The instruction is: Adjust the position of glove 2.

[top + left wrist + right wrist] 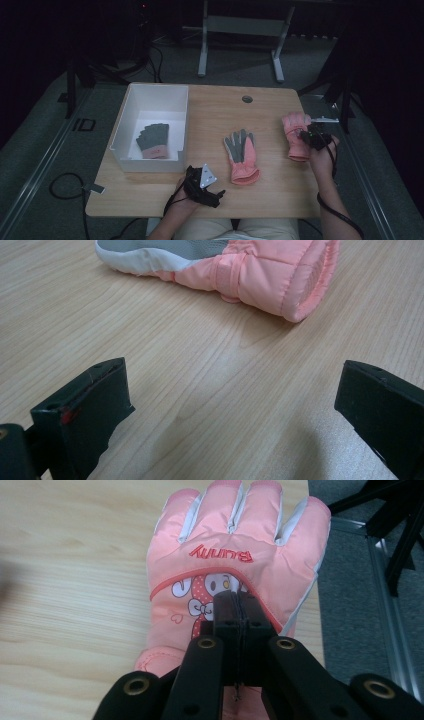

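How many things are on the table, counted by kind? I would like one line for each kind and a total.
Pink ski gloves: 2, one at the table's middle, one pinched in the right gripper near the right edge
Grey knit gloves: 1, lying in the box
White boxes: 1
Total: 4

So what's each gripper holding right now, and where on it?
The right gripper is shut on the back of the pink glove, pinching fabric at the cartoon print. The left gripper holds nothing; its jaws stand open over bare table.
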